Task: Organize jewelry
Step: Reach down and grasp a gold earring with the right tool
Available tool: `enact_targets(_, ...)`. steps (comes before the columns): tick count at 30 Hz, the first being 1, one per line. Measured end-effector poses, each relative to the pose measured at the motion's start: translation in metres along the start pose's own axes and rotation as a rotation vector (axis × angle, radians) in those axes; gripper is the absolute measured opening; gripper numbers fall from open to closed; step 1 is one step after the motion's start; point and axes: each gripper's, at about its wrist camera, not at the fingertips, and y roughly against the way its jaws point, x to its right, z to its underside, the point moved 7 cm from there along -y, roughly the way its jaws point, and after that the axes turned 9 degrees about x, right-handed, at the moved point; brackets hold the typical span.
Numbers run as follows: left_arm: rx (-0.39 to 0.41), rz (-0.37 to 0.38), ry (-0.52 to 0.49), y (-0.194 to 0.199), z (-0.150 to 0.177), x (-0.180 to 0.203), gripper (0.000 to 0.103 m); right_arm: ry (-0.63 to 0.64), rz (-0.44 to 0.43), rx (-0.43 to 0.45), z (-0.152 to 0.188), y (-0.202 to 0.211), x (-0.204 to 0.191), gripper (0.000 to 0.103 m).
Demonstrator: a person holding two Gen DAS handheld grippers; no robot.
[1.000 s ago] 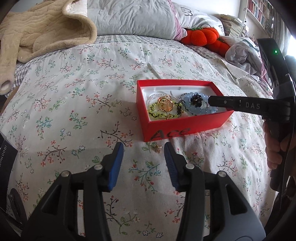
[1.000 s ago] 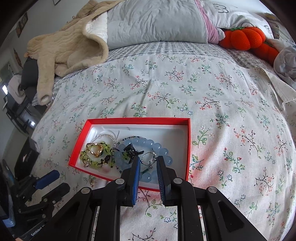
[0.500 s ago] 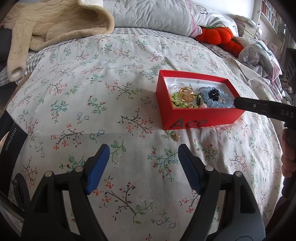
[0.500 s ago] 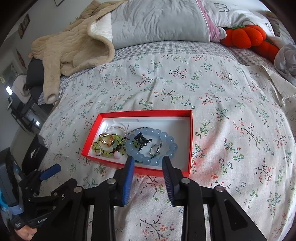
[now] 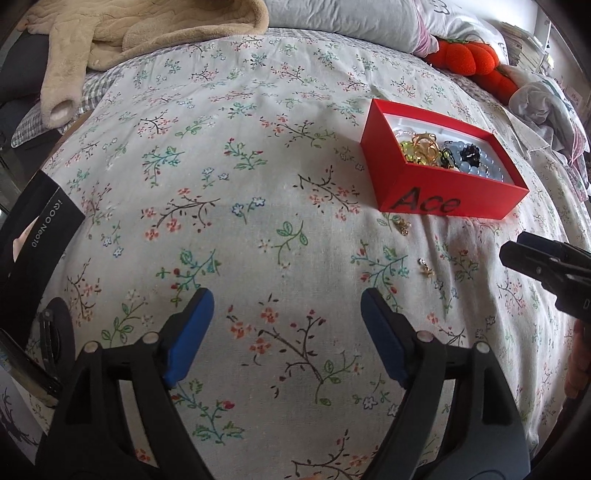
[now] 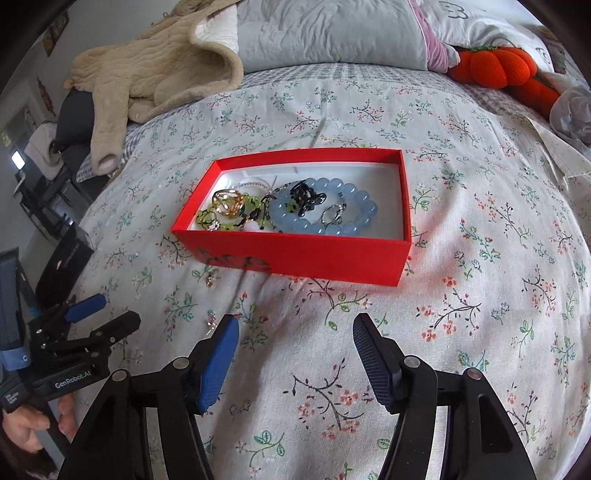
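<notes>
A red box (image 6: 314, 254) marked "Ace" sits on the floral bedspread and also shows in the left wrist view (image 5: 443, 201). Inside lie a blue bead bracelet (image 6: 354, 218), a green bead bracelet (image 6: 225, 221), a gold piece (image 6: 227, 201), a black clip (image 6: 306, 194) and a silver ring (image 6: 332, 214). A small gold earring (image 5: 402, 225) lies on the bedspread just in front of the box, also in the right wrist view (image 6: 211, 281). A second small piece (image 5: 424, 266) lies nearer. My left gripper (image 5: 286, 306) and right gripper (image 6: 293, 332) are both open, empty, short of the box.
A beige fleece garment (image 6: 147, 74), grey pillows (image 6: 325, 33) and orange pumpkin plush toys (image 6: 495, 66) lie at the head of the bed. A black iQOO box (image 5: 40, 229) stands at the left edge. Crumpled clothes (image 5: 543, 103) lie at the right.
Both grippers have pulled back from the box and opened wide. The right gripper left the box, and the silver ring now lies inside on the blue bracelet.
</notes>
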Motion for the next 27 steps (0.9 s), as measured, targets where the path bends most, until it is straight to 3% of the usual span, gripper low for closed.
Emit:
enact_targets(15,-0.045,-0.029,-0.005,-0.002,0.004,-0.014,0.082,0.150,-0.056,-0.057,0.030,-0.042,-0.069,0.065)
enact_targets(27,-0.053,-0.039,0.001,-0.003,0.007,-0.021,0.082,0.161,-0.038,-0.034,0.031,-0.054,-0.074,0.038)
